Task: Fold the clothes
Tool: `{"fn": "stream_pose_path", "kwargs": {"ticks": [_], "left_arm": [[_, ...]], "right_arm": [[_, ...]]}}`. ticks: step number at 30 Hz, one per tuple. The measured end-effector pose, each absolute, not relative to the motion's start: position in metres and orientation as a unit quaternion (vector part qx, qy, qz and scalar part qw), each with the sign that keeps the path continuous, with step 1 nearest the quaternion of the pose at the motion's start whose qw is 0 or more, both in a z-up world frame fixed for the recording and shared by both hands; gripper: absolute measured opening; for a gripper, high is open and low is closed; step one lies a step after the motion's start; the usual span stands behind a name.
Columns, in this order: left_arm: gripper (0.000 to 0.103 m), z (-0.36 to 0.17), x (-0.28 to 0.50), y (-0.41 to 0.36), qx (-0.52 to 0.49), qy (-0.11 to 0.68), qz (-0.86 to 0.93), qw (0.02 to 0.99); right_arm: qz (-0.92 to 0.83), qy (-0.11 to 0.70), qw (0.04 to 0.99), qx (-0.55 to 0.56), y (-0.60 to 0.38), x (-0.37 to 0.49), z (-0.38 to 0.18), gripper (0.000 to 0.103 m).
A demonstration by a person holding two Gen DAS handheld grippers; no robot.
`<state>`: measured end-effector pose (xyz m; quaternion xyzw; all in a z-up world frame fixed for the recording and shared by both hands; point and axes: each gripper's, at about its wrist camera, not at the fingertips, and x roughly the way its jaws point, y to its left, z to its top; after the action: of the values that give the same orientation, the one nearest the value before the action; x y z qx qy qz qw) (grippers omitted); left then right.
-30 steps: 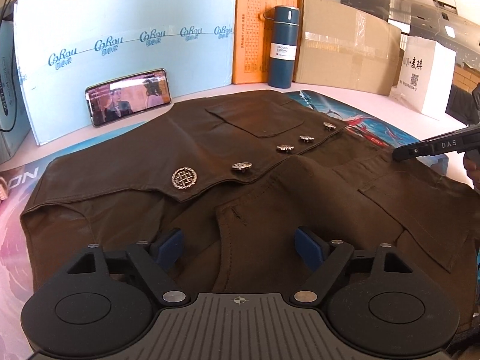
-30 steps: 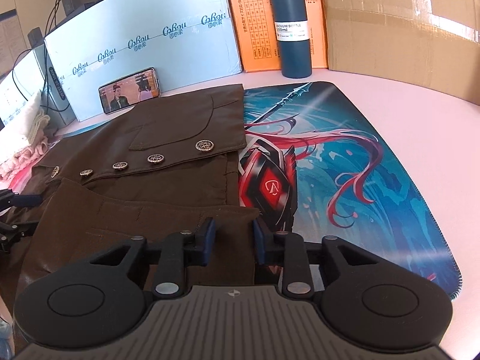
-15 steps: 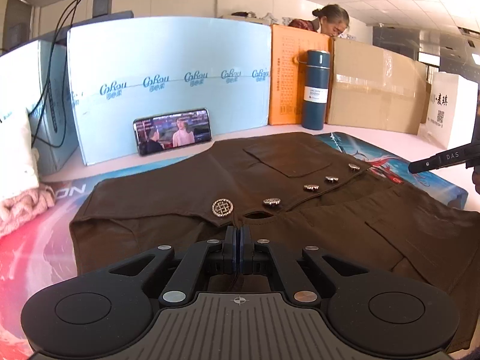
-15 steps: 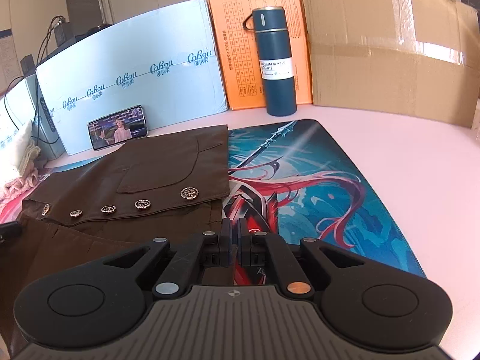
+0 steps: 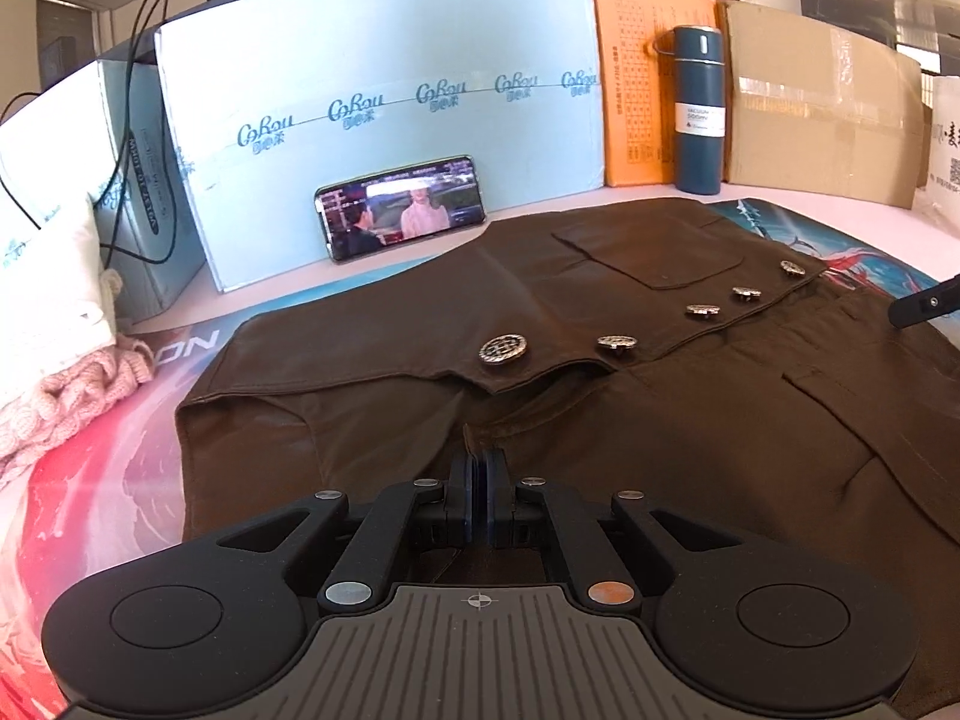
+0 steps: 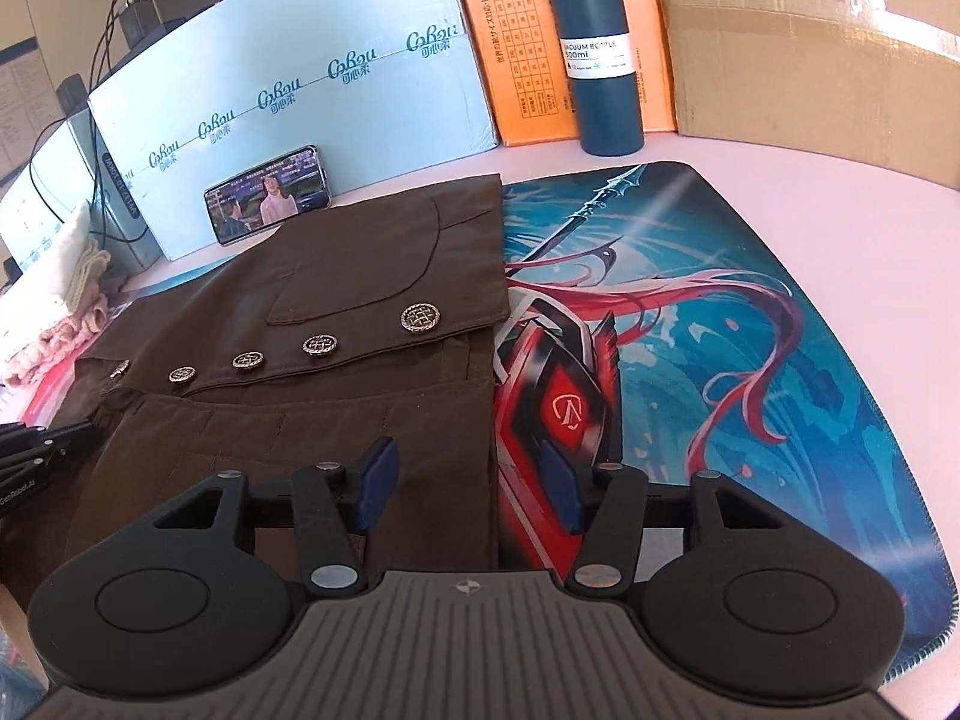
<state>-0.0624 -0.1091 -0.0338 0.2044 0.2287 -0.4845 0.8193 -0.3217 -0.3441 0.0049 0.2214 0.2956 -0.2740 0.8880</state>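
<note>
Brown garment (image 5: 600, 420) edge pinched by left gripper (image 5: 478, 480); right gripper (image 6: 468, 483) spread.

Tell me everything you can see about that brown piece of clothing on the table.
The brown garment looks like smooth, slightly shiny cloth. It lies spread flat, partly on the picture mat. An upper flap carries a row of five metal buttons and a patch pocket. The left gripper is shut on a fold at its near edge; the right gripper is open over its right edge.
</note>
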Motion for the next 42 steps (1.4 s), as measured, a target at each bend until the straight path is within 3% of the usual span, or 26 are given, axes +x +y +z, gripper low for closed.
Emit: {"fn": "stream_pose_path", "kwargs": {"ticks": [3, 5, 6, 7, 9, 10, 17, 32, 42], "left_arm": [[0.008, -0.032, -0.063, -0.102, 0.197, 0.222, -0.485, 0.823], [0.026, -0.031, -0.066, -0.099, 0.202, 0.214, -0.486, 0.823], [0.050, -0.029, -0.068, -0.097, 0.203, 0.207, -0.488, 0.823], [0.081, -0.026, -0.071, -0.092, 0.198, 0.193, -0.491, 0.826], [0.098, -0.018, -0.080, -0.079, 0.183, 0.151, -0.500, 0.833], [0.098, -0.015, -0.085, -0.072, 0.178, 0.132, -0.514, 0.828], [0.101, -0.013, -0.138, -0.052, 0.208, 0.040, -0.602, 0.770], [0.101, -0.028, -0.155, -0.036, 0.180, 0.067, -0.600, 0.776], [0.101, -0.032, -0.157, -0.024, 0.178, 0.089, -0.645, 0.738]], "right_arm": [[-0.281, 0.296, 0.891, 0.198, -0.341, -0.322, 0.007, 0.043], [-0.262, 0.288, 0.903, 0.179, -0.330, -0.327, 0.010, 0.054], [-0.252, 0.284, 0.909, 0.170, -0.325, -0.330, 0.012, 0.057], [-0.242, 0.280, 0.915, 0.160, -0.320, -0.333, 0.013, 0.063], [-0.222, 0.272, 0.926, 0.141, -0.310, -0.338, 0.016, 0.075], [-0.212, 0.267, 0.931, 0.132, -0.304, -0.341, 0.018, 0.082], [-0.138, 0.241, 0.959, 0.063, -0.267, -0.359, 0.027, 0.100], [-0.031, 0.345, 0.932, -0.109, -0.185, -0.359, -0.004, 0.101], [-0.005, 0.336, 0.932, -0.137, -0.172, -0.335, -0.011, 0.100]]}}
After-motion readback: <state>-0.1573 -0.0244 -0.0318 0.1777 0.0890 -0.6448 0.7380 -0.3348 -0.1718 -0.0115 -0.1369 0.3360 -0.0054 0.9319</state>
